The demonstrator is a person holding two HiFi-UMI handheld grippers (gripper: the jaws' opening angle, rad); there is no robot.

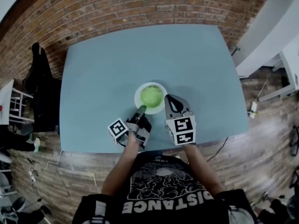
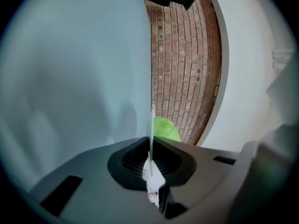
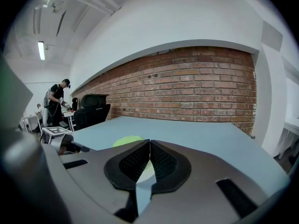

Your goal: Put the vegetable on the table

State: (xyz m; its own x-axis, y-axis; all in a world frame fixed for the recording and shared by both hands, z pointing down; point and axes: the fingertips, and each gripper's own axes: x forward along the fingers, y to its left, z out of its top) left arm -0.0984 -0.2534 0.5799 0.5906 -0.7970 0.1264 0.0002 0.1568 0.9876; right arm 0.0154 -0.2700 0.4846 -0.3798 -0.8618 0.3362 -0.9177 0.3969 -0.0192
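Observation:
A round green vegetable (image 1: 151, 96) lies on a white plate (image 1: 138, 93) near the front edge of the blue table (image 1: 140, 55). My left gripper (image 1: 141, 109) is at the plate's near-left rim. In the left gripper view the gripper (image 2: 152, 141) is shut on the thin white plate rim (image 2: 152, 125), seen edge-on, with the vegetable (image 2: 166, 129) just beyond. My right gripper (image 1: 171, 98) sits right of the plate, close to its rim. Its jaws (image 3: 149, 143) are shut with nothing between them, and the green vegetable (image 3: 127, 140) shows just behind them.
A black chair with dark clothing (image 1: 39, 85) and a white shelf (image 1: 11, 101) stand left of the table. White furniture (image 1: 275, 36) and a cable (image 1: 254, 107) are at the right. A brick wall (image 3: 187, 92) runs behind the table. A person (image 3: 56, 104) stands far off to the left.

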